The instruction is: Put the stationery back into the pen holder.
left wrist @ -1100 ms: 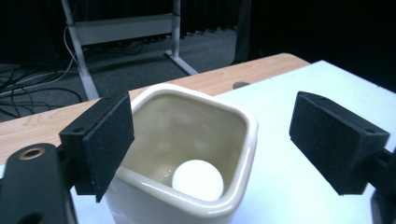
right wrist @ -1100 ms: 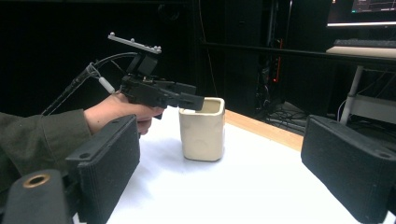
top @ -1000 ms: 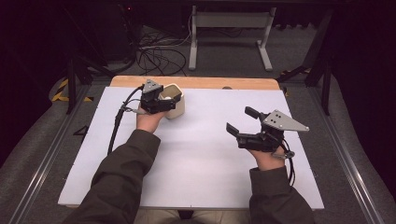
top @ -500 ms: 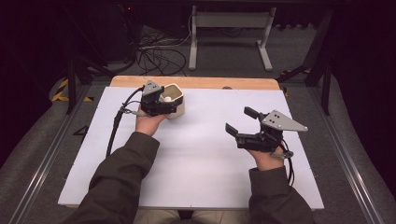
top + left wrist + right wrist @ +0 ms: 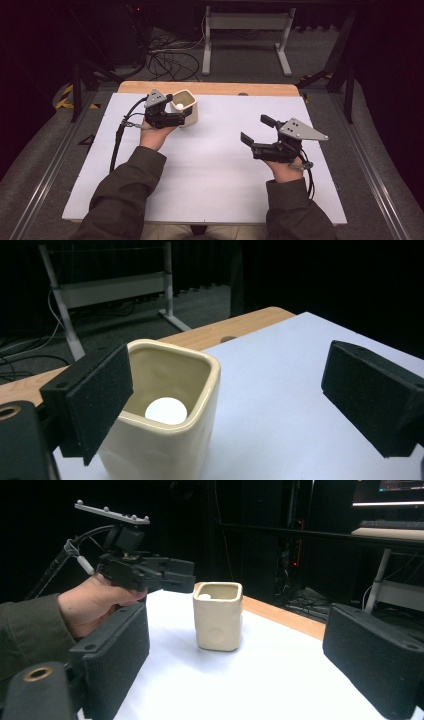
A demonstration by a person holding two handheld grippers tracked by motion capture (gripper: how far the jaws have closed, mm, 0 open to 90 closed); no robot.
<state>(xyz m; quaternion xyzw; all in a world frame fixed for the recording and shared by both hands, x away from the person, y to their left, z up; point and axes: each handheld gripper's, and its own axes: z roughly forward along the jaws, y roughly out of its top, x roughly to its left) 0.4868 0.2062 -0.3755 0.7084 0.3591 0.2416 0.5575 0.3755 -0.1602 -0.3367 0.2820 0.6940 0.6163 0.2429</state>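
Observation:
A cream square cup stands on the white table sheet at the far left, with a small white ball inside it. The left gripper view looks down into the cup at the ball. My left gripper hovers just beside the cup on its near-left side, open and holding nothing; its left pad is close to the cup's rim. My right gripper hangs open and holding nothing over the right half of the sheet, aimed at the cup and the left gripper.
A wooden strip of table runs along the far edge behind the cup. Beyond it are floor cables and a metal stand. A black cable trails from the left gripper across the sheet's left side.
My left gripper has drawn back slightly from over the cup toward the person, leaving the ball showing inside. The right gripper has barely moved.

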